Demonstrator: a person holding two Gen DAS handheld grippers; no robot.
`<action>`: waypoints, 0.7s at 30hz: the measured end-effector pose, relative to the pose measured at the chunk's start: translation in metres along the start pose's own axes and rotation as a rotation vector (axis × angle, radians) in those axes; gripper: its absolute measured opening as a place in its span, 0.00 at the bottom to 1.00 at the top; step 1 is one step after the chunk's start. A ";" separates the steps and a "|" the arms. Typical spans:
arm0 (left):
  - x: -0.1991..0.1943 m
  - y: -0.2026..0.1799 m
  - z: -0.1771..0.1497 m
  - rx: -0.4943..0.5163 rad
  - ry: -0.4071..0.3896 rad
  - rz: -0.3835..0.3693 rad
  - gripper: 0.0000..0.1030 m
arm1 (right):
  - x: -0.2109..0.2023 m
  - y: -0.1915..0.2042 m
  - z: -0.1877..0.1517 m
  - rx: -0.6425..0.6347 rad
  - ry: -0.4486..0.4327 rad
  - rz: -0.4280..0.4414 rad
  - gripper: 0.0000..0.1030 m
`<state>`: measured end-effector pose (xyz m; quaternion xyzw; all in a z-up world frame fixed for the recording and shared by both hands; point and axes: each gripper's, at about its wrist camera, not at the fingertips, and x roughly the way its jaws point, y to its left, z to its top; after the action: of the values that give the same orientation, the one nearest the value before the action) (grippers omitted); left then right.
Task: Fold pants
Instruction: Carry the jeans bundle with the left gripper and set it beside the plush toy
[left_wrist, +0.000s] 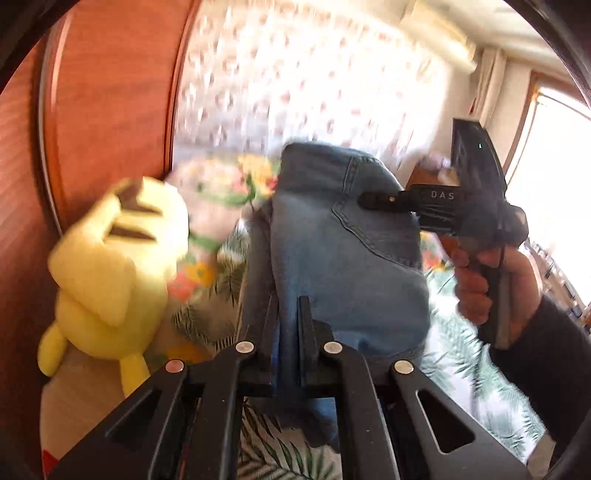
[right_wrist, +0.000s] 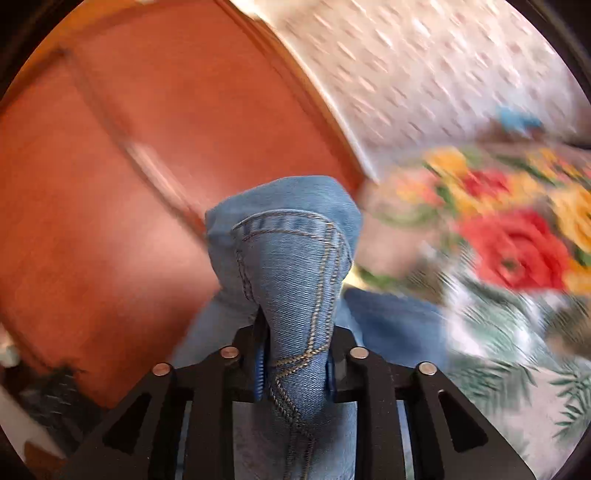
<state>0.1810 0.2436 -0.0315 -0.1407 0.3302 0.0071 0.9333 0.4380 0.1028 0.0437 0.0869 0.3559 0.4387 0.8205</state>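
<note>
Both grippers are lifting the jeans (left_wrist: 343, 251) off the bed (left_wrist: 476, 373): left gripper (left_wrist: 287, 325) and right gripper (right_wrist: 295, 354) jaws clamping denim, readying a fold.

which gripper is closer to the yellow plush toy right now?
Left. The left gripper, shut on the jeans, has the yellow plush toy just off its left side. The right gripper grips the jeans further right, with the denim between it and the toy.
</note>
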 end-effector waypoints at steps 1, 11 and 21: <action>0.008 -0.001 -0.004 0.006 0.014 0.008 0.08 | 0.014 -0.019 -0.004 0.003 0.046 -0.058 0.30; 0.010 0.008 -0.004 0.014 0.004 0.039 0.08 | 0.003 -0.036 0.010 -0.254 0.035 -0.270 0.63; -0.021 -0.022 0.006 0.066 -0.039 0.116 0.33 | -0.050 0.011 -0.044 -0.265 -0.017 -0.290 0.63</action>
<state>0.1701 0.2254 -0.0084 -0.0903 0.3197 0.0529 0.9417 0.3836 0.0626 0.0418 -0.0705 0.2966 0.3580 0.8825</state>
